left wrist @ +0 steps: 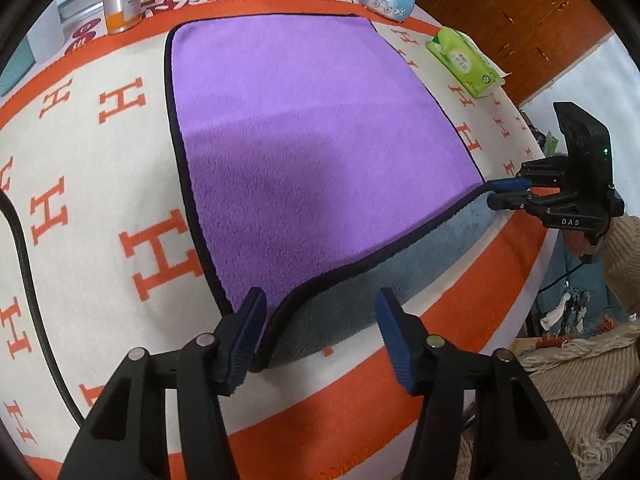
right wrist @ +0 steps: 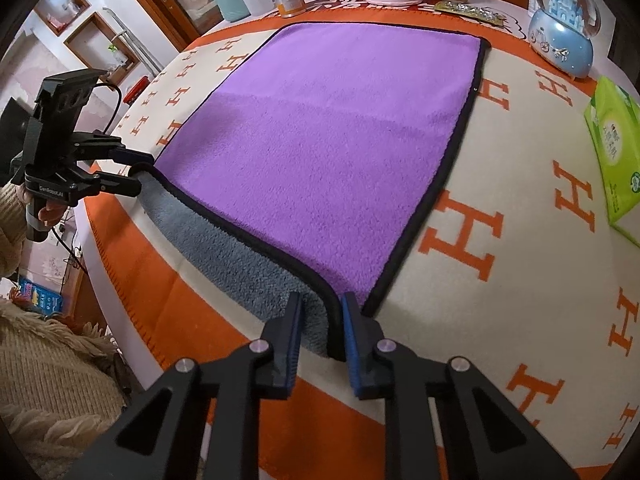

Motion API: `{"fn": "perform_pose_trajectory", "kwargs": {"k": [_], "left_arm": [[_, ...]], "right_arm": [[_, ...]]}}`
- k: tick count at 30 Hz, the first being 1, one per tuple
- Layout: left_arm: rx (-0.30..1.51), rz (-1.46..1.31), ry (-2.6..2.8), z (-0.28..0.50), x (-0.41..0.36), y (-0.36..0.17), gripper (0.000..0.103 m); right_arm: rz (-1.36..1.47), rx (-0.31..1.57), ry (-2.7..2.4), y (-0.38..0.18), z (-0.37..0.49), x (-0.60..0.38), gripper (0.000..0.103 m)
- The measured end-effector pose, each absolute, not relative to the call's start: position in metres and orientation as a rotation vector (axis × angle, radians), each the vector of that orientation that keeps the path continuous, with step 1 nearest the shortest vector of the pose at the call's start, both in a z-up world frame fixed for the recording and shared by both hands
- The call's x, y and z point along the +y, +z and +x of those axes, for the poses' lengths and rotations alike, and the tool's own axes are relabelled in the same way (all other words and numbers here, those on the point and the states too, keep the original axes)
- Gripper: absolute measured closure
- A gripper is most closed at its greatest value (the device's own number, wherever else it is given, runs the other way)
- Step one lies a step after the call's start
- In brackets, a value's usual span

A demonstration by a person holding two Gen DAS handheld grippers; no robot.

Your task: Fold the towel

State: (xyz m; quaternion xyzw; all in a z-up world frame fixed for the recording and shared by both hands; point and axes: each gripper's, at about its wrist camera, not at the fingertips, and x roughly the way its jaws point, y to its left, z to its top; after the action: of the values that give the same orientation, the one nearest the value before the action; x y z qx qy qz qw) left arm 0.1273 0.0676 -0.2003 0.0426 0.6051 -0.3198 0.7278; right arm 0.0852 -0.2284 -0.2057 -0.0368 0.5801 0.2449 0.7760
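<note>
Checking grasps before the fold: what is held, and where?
Right gripper pinches the towel at its near right corner; left gripper is open around the near left corner.

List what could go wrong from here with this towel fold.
1. The left gripper stands open, with the towel corner against only one finger. Lifting now could drop it and skew the fold.
2. The right gripper seems to pinch just the hem, which may slip.
3. The snow globe sits near the far corner and could get bumped.

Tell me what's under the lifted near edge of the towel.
The towel shows its grey underside; beneath lies the orange-and-cream blanket. Whatever the flat purple part covers is hidden.
</note>
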Motion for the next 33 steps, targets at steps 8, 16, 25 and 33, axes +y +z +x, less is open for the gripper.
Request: {"fn": "perform_pose_trajectory", "kwargs": {"k": [8, 16, 25, 33], "left_arm": [[1.343, 0.142, -0.705, 0.123, 0.065, -0.202, 0.071], [1.337, 0.186, -0.639, 0.122, 0.068, -0.205, 0.095], [1.318, 0.280, -0.590, 0.112, 0.058, -0.201, 0.099], [1.267, 0.250, -0.523, 0.119, 0.066, -0.181, 0.099]], "right_arm": [[-0.089, 1.245, 0.530, -0.202, 0.083, -0.229, 0.087], [-0.096, 1.226, 0.521, -0.199, 0.079, -0.228, 0.097], [-0.119, 1.195, 0.489, -0.192, 0.074, -0.224, 0.098], [-0.087, 1.149, 0.461, -0.176, 0.075, -0.228, 0.098]]}}
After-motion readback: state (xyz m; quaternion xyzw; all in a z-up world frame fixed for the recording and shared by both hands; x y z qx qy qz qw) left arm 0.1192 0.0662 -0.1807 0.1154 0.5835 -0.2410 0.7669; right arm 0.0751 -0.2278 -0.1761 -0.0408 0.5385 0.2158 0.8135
